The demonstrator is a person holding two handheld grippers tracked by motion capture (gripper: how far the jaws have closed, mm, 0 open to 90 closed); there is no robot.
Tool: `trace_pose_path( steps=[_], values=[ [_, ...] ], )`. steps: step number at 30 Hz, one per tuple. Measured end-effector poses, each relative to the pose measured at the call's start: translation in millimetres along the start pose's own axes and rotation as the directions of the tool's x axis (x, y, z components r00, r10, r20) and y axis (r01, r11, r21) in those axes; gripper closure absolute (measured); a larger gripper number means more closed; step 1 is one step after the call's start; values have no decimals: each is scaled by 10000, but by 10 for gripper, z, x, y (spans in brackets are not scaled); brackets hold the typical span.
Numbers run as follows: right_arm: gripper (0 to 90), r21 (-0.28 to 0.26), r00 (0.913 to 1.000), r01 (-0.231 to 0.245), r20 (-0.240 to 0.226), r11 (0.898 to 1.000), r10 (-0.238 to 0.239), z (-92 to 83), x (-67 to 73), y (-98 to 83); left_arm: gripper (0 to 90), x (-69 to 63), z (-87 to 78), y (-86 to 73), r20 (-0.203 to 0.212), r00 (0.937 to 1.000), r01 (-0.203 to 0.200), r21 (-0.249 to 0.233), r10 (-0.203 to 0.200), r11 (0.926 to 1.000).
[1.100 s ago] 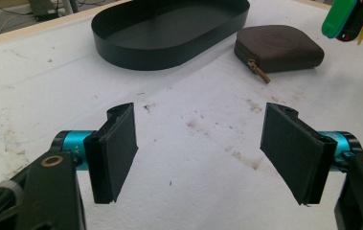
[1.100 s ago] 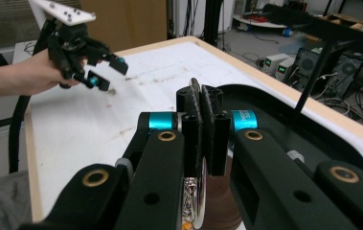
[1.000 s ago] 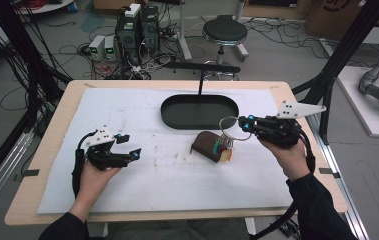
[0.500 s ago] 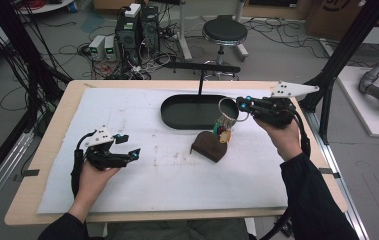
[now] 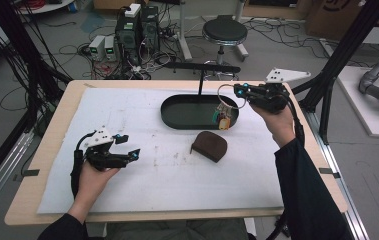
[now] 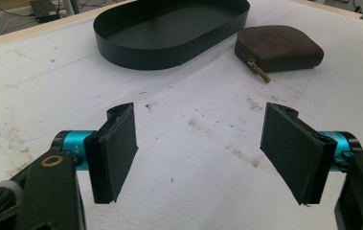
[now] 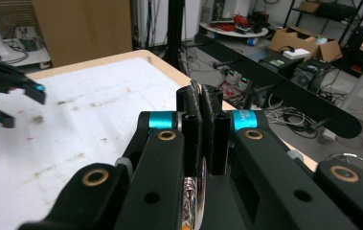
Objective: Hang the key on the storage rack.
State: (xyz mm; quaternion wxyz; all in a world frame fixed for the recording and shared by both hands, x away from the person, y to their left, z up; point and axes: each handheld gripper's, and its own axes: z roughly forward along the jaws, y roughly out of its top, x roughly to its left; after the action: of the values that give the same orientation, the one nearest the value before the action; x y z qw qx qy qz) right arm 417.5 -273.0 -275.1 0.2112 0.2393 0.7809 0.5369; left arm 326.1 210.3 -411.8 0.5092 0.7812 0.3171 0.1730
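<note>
- High view: dim, even overhead light; floor and rig dark; soft, grainy detail.
- White table cover (image 5: 142, 115) brightest area, no hard glare; faint shadow beside the black tray (image 5: 177, 117).
- Left gripper view: sharp, evenly lit.
- Right gripper view: near jaws slightly soft; background clear.

The left claw (image 6: 198, 153) hovers low over the white-covered bench (image 6: 35, 96), its two black padded jaws standing wide apart with nothing between them. Far beyond them sits a dark oval tray (image 6: 169, 31). Just right of the tray lies a brown leather pouch (image 6: 279, 48), its brass zip pull (image 6: 259, 72) pointing near.
</note>
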Motion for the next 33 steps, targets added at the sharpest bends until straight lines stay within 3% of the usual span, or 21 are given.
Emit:
trace_pose_path(
  steps=[7,18,33],
  values=[
    [883,156,9996,-131,257,9998,127,149,-124,-48,282,6,0,-7,9,10000,42,-26,-42,10000],
    [883,104,9980,-261,576,9996,254,273,-286,18,282,12,-4,-13,43,10000,0,-7,0,10000],
    [884,133,9912,-824,1050,9965,806,445,-531,-52,282,25,-48,-59,-94,9999,105,33,-104,9999]
  ],
)
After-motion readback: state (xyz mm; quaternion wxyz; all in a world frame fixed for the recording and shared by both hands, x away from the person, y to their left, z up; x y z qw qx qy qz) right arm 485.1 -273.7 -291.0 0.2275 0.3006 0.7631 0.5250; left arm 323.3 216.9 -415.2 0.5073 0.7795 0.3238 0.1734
